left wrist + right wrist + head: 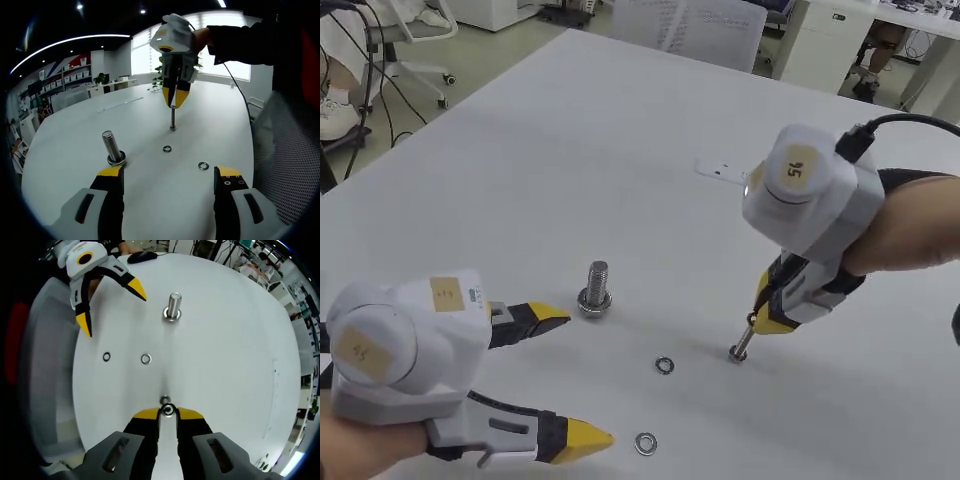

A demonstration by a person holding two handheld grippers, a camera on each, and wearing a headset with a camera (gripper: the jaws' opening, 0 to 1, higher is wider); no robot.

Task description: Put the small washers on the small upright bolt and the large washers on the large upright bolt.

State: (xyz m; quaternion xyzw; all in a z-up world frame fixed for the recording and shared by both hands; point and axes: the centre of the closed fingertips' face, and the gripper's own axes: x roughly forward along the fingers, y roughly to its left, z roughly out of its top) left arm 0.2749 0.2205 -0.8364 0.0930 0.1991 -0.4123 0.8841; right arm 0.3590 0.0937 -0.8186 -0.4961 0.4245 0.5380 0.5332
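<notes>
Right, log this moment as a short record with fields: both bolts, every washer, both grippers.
large bolt: upright, base washer around its foot
small bolt: upright, to the right of the large bolt in the head view
right gripper: directly over the small bolt, fingers apparently closed on a small washer
left gripper: open, holding nothing
middle washer: flat on the table, roughly between the bolts
front washer: flat, just beyond one left gripper fingertip
</notes>
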